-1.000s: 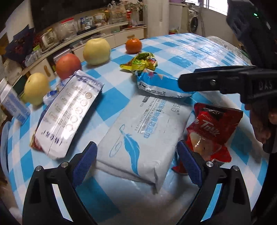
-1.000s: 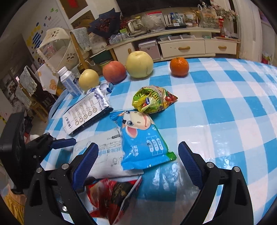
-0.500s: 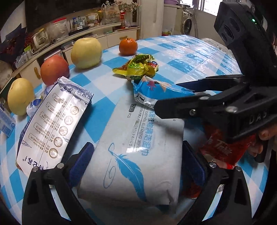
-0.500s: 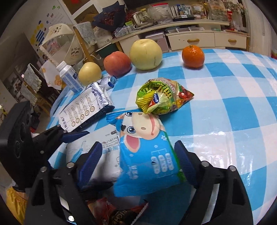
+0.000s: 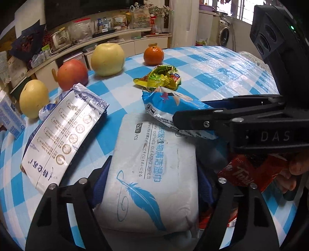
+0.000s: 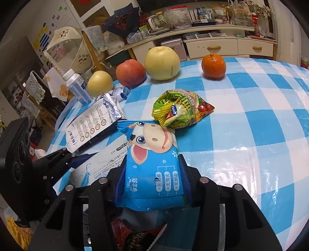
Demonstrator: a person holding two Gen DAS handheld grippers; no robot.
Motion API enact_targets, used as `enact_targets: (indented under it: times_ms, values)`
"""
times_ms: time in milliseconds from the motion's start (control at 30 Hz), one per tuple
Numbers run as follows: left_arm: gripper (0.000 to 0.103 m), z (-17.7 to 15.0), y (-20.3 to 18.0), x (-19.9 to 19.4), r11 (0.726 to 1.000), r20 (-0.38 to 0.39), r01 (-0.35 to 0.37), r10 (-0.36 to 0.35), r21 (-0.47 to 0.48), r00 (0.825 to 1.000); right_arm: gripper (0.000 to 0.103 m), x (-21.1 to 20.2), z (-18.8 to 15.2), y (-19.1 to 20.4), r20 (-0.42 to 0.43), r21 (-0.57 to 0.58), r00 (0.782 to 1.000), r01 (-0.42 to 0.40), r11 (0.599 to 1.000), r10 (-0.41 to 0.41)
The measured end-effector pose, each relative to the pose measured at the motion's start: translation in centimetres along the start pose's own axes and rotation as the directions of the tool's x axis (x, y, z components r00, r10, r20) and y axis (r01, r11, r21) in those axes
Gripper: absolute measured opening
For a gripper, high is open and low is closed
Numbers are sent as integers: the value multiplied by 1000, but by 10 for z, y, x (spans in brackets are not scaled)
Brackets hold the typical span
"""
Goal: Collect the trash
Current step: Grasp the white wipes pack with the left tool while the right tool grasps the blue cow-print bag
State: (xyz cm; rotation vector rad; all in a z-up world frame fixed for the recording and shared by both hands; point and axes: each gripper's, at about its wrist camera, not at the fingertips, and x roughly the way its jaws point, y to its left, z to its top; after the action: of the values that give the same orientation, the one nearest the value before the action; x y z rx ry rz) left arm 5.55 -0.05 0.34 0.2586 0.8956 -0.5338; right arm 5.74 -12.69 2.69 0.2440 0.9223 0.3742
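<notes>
Cluttered sideboard [image 6: 212, 46], washing machine [image 5: 225, 36], bright window [image 5: 245, 9].

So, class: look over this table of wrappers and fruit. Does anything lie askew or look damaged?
Yes. The blue cow packet lies partly on the white wipes pack, not flat on the cloth. The green-yellow snack bag is crumpled and torn open, and the silver-white pouch has a ragged open top.

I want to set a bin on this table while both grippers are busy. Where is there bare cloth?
Bare checkered tablecloth lies right of the crumpled green wrapper and past the orange. The near left is crowded: wipes pack, blue cow packet, silver pouch, red wrapper and a row of fruit behind.
</notes>
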Motion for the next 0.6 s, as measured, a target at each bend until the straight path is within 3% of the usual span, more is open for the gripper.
enact_targets:
  times_ms: [400, 600]
  values:
    - [70, -29, 20, -28, 979, 19, -53, 58, -195, 998, 44, -18, -3, 11, 36, -14, 998, -49, 999, 50]
    - [70, -46, 24, -52, 965, 39, -80, 93, -249, 995, 44, -31, -7, 22, 68, -31, 993, -94, 995, 96]
